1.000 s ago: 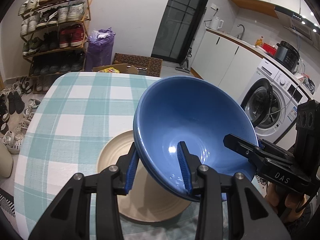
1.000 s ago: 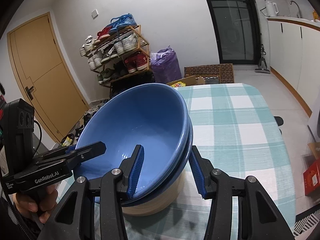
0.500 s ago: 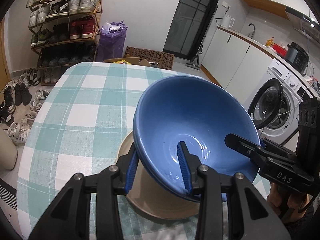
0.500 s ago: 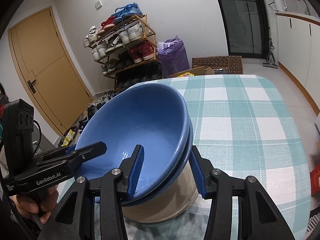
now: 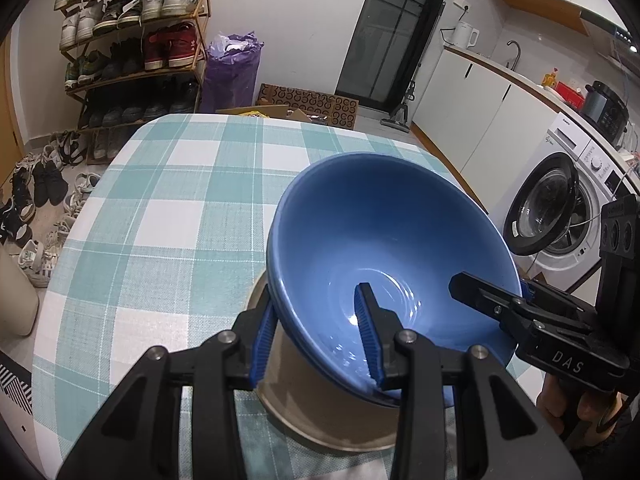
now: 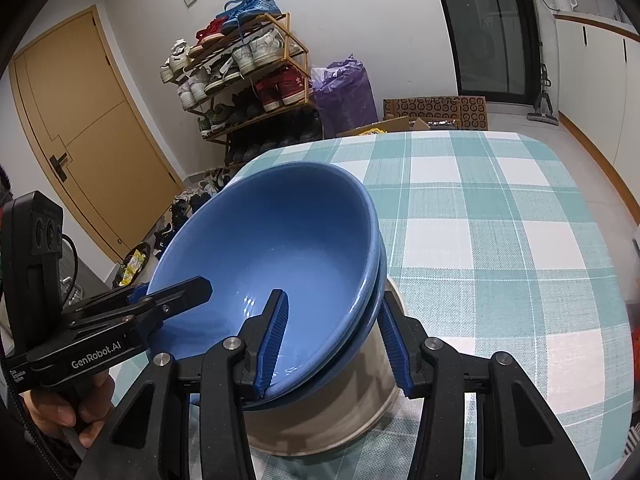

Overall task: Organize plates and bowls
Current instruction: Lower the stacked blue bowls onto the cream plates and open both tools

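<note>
Both tongs (image 5: 316,328) (image 6: 332,336) grip blue bowls' (image 5: 392,248) rims, apparently.

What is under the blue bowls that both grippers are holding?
Under the blue bowls sits a beige plate on the checked tablecloth. Only its near rim shows; the bowls cover its centre, so whether they touch it cannot be seen.

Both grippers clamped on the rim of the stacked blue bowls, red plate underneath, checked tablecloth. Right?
One thing is off: the plate under the blue bowls is beige, not red; the left wrist view shows it plainly. The rest holds: the left gripper and the right gripper each have jaws closed on the bowls' rim, over the checked tablecloth.
</note>
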Tool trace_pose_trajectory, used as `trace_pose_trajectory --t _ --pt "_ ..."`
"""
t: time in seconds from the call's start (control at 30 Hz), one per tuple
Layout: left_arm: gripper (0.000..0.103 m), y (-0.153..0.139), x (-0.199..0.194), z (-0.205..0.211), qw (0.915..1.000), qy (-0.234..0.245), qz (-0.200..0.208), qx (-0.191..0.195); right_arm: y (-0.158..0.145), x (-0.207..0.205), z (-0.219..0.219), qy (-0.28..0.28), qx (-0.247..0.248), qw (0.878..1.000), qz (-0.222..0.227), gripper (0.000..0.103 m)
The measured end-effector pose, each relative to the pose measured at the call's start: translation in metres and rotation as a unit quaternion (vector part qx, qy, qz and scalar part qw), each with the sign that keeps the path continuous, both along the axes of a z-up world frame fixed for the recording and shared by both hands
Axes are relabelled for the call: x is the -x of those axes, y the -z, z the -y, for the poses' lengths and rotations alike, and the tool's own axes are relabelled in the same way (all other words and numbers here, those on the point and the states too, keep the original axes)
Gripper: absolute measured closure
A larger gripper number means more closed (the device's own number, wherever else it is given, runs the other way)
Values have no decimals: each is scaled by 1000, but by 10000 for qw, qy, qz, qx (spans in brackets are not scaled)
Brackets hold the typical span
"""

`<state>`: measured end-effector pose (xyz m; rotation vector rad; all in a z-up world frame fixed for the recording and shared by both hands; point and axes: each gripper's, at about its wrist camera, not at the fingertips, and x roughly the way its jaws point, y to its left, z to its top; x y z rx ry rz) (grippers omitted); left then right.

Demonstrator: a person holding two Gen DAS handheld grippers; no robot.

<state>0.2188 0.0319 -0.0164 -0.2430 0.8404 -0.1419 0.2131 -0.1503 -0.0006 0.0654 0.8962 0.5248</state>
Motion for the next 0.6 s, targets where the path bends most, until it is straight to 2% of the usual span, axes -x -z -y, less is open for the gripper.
trace_pose_trajectory --t 0.6 --pt "66 4 -11 1 10000 46 -46 -12 3 -7 1 83 -14 9999 -73 56"
